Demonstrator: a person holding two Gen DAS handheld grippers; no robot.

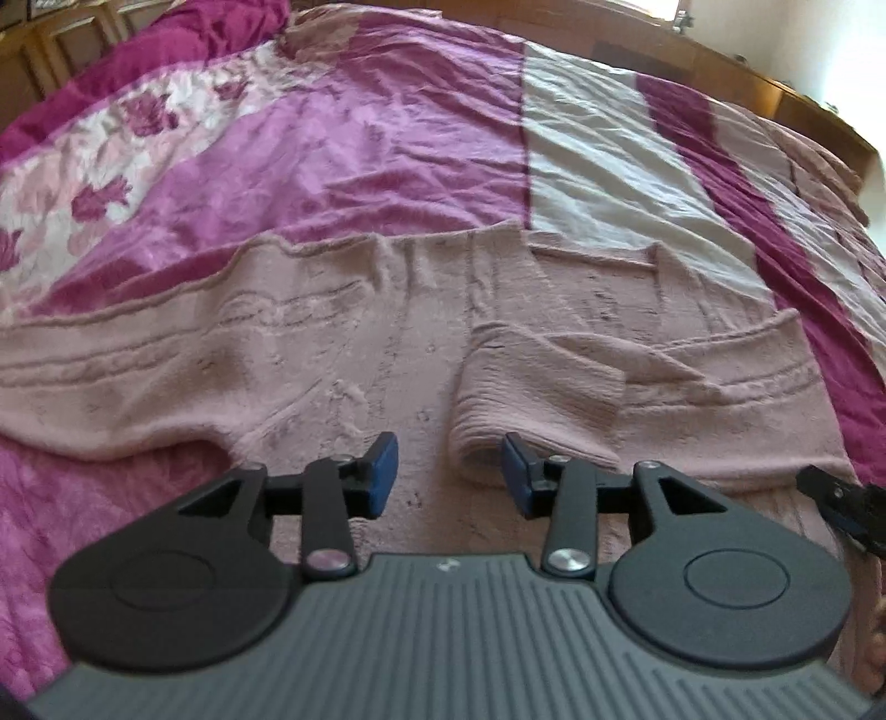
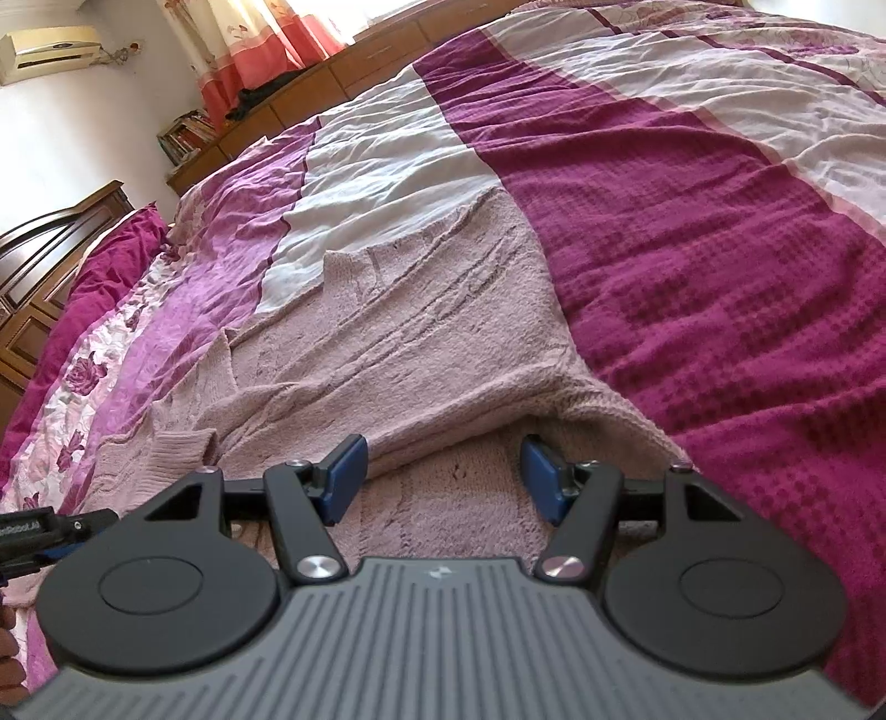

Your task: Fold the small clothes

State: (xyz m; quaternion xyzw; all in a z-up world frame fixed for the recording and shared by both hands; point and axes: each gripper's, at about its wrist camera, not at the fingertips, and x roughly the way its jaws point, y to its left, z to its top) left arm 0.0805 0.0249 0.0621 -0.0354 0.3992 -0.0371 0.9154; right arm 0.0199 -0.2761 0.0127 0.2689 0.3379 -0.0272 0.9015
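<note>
Left gripper [image 1: 449, 471]: jaws spread, nothing between the blue pads [image 1: 386, 464], hanging just above the sweater [image 1: 310, 354]. Right pad sits just beside the folded-in sleeve cuff [image 1: 531, 399], but I can't tell if it touches.

Right gripper [image 2: 443, 476]: jaws spread wider, nothing pinched. It hovers over the sweater's near edge, where a fold of the knit [image 2: 443, 354] overlaps the layer below. Its tip also shows at the right edge of the left camera's view [image 1: 841, 498]; the left one shows at the left edge of the right camera's view [image 2: 39, 534]. So the two are close, side by side.

Sweater: pale pink cable knit, spread flat across the bed, one sleeve stretched out to the left in the left view, the other folded onto the body.

Under it: bedspread [image 2: 720, 277] in magenta, white and floral bands, wrinkled. Dark wood headboard [image 2: 61, 221] at the far left, wooden cabinets [image 2: 310, 88] along the wall, pink curtain [image 2: 266, 50] at the window, AC unit [image 2: 50, 50] up on the wall.
</note>
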